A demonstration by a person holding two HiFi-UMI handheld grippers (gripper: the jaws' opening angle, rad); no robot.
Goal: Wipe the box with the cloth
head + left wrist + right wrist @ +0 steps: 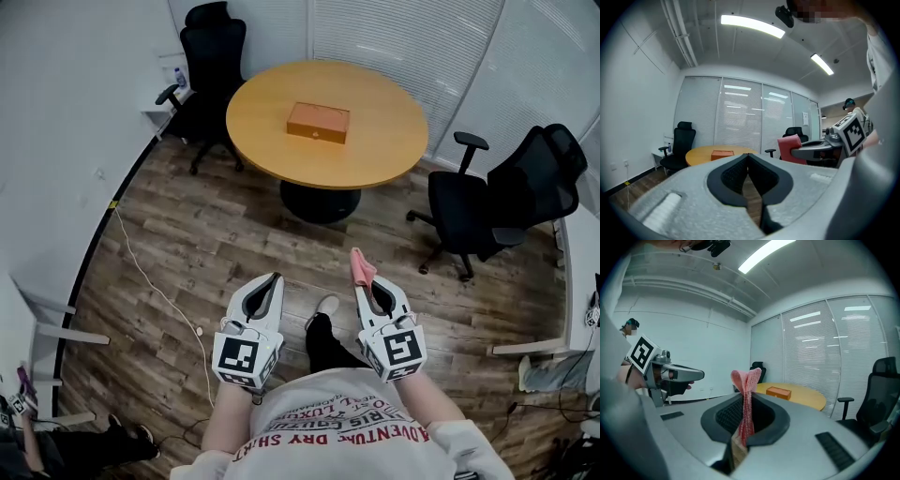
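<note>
One cloth point(362, 265) sits clamped in the right gripper point(367, 287), left gripper point(271, 280) closed empty, box point(318, 122) well ahead

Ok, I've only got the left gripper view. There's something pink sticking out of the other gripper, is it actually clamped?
Observer: Yes. The right gripper view shows the right gripper with its jaws shut on the pink cloth, which stands folded above them.
Operator: Anything on the table besides the box?
Observer: No. In the head view the orange box lies alone near the middle of the round table.
Operator: Am I at the table?
Observer: No. A stretch of wood floor lies between the table and the left gripper, and likewise the right one.
</note>
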